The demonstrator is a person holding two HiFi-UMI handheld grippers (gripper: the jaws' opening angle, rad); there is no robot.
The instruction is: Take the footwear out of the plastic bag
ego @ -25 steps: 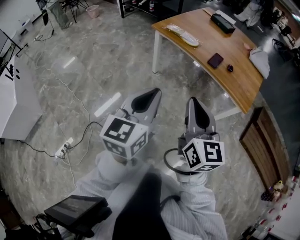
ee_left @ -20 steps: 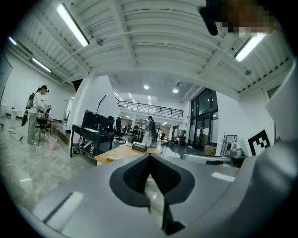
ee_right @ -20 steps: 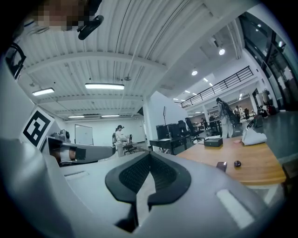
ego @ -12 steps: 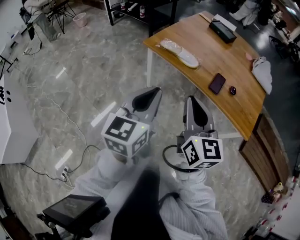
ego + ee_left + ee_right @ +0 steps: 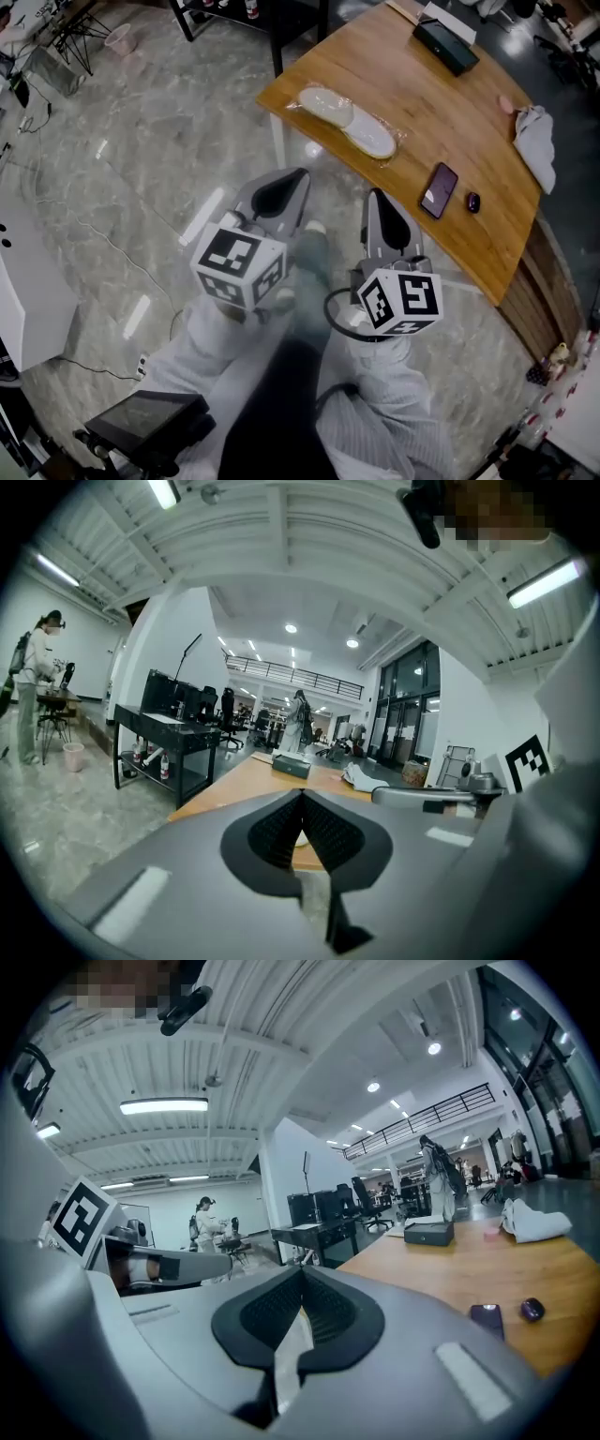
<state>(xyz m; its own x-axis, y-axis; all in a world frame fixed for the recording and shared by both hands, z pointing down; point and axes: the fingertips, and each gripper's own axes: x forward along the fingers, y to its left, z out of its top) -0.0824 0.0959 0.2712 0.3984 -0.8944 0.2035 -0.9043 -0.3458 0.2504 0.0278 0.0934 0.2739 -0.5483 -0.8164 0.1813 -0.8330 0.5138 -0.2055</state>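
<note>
Both my tools are closed, with nothing between the jaws. The left tool (image 5: 289, 180) and right tool (image 5: 375, 199) hang over the floor (image 5: 141, 187), short of the bench (image 5: 394, 84). Only the head view shows the pale footwear (image 5: 345, 118), inside its plastic bag (image 5: 398, 138) by the bench's nearest corner. My right tool's view catches the phone (image 5: 487, 1317) and mouse (image 5: 532, 1309).

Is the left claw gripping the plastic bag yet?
No, the left claw is shut on nothing in its own view, and the plastic bag lies untouched on the table ahead.
</note>
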